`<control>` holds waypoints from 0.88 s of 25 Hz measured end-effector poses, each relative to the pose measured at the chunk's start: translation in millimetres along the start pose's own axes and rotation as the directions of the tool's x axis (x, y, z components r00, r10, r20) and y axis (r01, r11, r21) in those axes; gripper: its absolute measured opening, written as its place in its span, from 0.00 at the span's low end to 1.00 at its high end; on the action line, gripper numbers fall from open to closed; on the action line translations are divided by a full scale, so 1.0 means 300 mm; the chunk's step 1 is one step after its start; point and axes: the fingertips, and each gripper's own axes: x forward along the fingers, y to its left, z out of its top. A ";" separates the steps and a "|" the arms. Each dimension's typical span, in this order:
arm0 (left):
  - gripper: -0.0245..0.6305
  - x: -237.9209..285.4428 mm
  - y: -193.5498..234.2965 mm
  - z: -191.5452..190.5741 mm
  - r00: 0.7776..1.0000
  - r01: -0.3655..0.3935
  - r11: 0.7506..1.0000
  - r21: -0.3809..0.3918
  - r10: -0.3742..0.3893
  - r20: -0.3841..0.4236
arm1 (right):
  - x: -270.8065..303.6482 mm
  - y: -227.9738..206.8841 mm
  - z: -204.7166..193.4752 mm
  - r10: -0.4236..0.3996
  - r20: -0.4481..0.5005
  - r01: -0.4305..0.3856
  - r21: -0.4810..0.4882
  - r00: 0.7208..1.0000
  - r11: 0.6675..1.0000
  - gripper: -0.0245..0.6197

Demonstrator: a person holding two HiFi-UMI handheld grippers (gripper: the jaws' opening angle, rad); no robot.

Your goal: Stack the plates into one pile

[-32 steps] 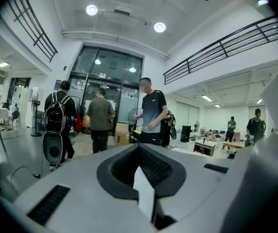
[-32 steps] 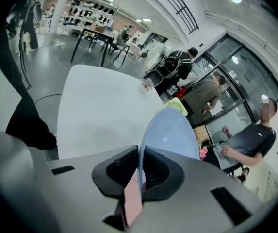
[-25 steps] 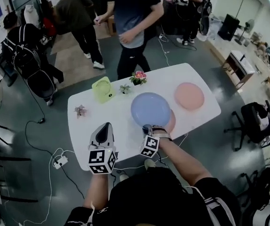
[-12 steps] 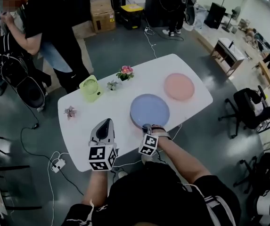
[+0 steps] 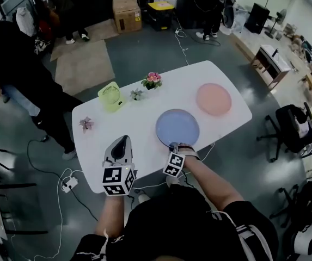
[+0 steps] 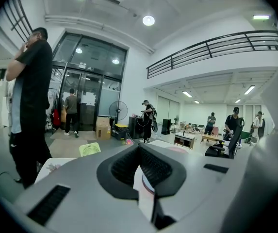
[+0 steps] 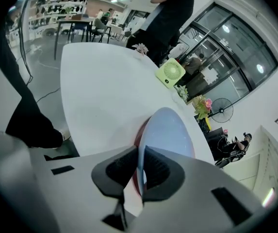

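Observation:
A blue plate (image 5: pixel 177 126) lies near the front edge of the white table (image 5: pixel 123 118). My right gripper (image 5: pixel 172 145) is shut on its near rim. In the right gripper view the blue plate (image 7: pixel 170 130) runs edge-on between the pads, and a red-pink plate (image 7: pixel 139 134) shows just under it. A second pink plate (image 5: pixel 214 99) sits alone at the table's right end. My left gripper (image 5: pixel 122 140) hovers over the table's front left with its jaws together and nothing in them. In the left gripper view, that gripper (image 6: pixel 139 147) points level across the table.
At the back of the table stand a green fan (image 5: pixel 111 96), a pot of pink flowers (image 5: pixel 153 80) and a small plant (image 5: pixel 136 94); another small plant (image 5: pixel 86 124) is at the left. A person (image 5: pixel 25 75) stands at the table's left. A power strip (image 5: pixel 70 185) lies on the floor.
The blue plate has sunk over the red-pink plate, which no longer shows beside it in the head view. A person has walked from behind the table to its left side.

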 end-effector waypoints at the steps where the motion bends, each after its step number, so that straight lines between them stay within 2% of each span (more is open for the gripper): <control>1: 0.06 0.000 0.004 -0.002 1.000 -0.003 1.000 -0.001 0.003 -0.001 | 0.008 0.001 -0.005 -0.002 -0.003 0.002 -0.002 1.000 1.000 0.11; 7: 0.06 0.014 0.016 -0.001 1.000 -0.007 1.000 0.002 0.007 -0.008 | 0.036 -0.003 -0.013 -0.010 -0.005 0.010 0.047 1.000 0.999 0.13; 11: 0.06 0.032 0.015 0.000 1.000 -0.008 1.000 0.008 0.008 -0.012 | 0.048 -0.021 -0.010 -0.004 0.026 -0.001 0.178 1.000 0.984 0.17; 16: 0.06 0.079 0.014 -0.006 1.000 0.005 1.000 0.016 -0.005 -0.014 | 0.048 -0.052 0.000 0.064 0.105 -0.102 0.401 0.992 0.910 0.33; 19: 0.06 0.094 0.007 0.007 1.000 0.008 1.000 0.018 -0.008 -0.013 | -0.016 -0.114 0.035 -0.005 0.185 -0.086 0.477 0.983 0.875 0.34; 22: 0.06 0.108 -0.005 0.024 1.000 0.013 1.000 0.024 -0.013 -0.006 | -0.114 -0.228 0.087 -0.118 0.292 -0.087 0.602 0.949 0.794 0.33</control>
